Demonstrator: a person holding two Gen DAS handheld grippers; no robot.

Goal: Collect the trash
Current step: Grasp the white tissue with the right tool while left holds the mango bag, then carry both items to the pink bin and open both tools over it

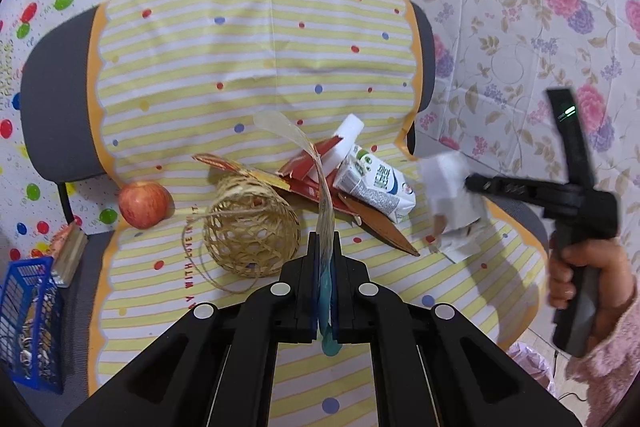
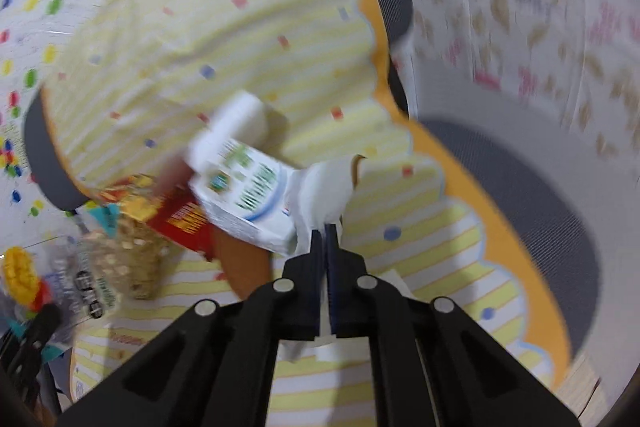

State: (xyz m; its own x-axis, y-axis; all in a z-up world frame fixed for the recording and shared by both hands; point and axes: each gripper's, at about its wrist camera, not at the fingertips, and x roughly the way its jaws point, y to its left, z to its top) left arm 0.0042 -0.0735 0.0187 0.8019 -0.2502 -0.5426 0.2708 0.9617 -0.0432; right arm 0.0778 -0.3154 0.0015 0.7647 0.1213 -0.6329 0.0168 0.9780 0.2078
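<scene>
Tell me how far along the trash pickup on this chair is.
Nothing visibly binned yet. In hand: the left gripper is shut on a clear plastic strip, and the right gripper is shut on a crumpled white tissue. Left on the chair's striped cover: the milk carton, torn red cardboard and a white tube. The apple and wicker basket may not be trash.

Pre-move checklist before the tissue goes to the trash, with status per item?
1. Right gripper fingers closed on the white tissue: ok.
2. Tissue lifted off the striped cloth: cannot tell.
3. Left gripper closed on the clear plastic strip: ok.
4. Milk carton free of the tissue: cannot tell; they look close in the blurred right wrist view.
5. Trash bin or bag in view for the drop: not ok, none clearly seen.
6. Apple left alone: ok.
</scene>
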